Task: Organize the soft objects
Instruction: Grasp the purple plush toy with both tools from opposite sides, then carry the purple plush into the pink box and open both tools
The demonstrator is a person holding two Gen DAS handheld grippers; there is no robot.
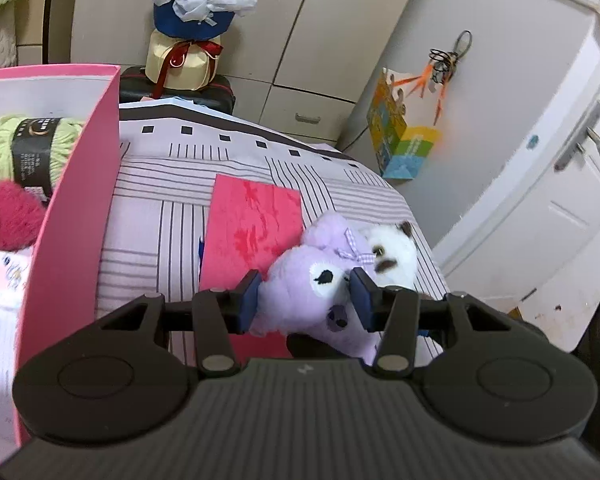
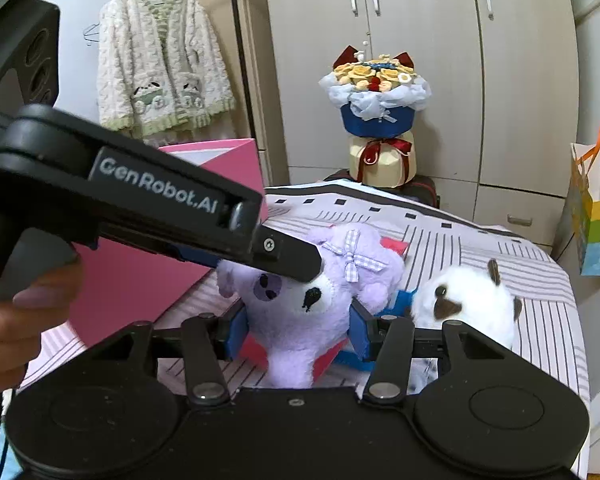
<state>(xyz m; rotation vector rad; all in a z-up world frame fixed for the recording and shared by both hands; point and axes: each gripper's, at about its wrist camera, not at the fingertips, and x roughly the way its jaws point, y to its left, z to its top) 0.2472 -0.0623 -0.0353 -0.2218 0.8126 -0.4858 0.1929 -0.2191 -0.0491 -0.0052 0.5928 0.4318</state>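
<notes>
A purple plush toy (image 1: 296, 280) with a checked bow hangs just above the striped bed (image 1: 156, 216). My left gripper (image 1: 305, 300) is shut on its head, blue pads pressing both sides of the face. In the right wrist view my right gripper (image 2: 298, 330) is shut on the same purple plush (image 2: 296, 312), lower on its body, while the left gripper's finger (image 2: 296, 260) crosses over its head from the left. A white plush cat (image 1: 396, 252) (image 2: 468, 304) lies just to the right. An open pink box (image 1: 80, 220) (image 2: 140, 276) stands at the left.
Inside the pink box lie green yarn (image 1: 0, 148) and a dark pink fluffy thing (image 1: 12, 216). A red sheet (image 1: 252, 220) lies on the bed. A bouquet (image 2: 376, 92) stands behind, a colourful gift bag (image 2: 596, 216) at the right, and a hand (image 2: 4, 320) at the left edge.
</notes>
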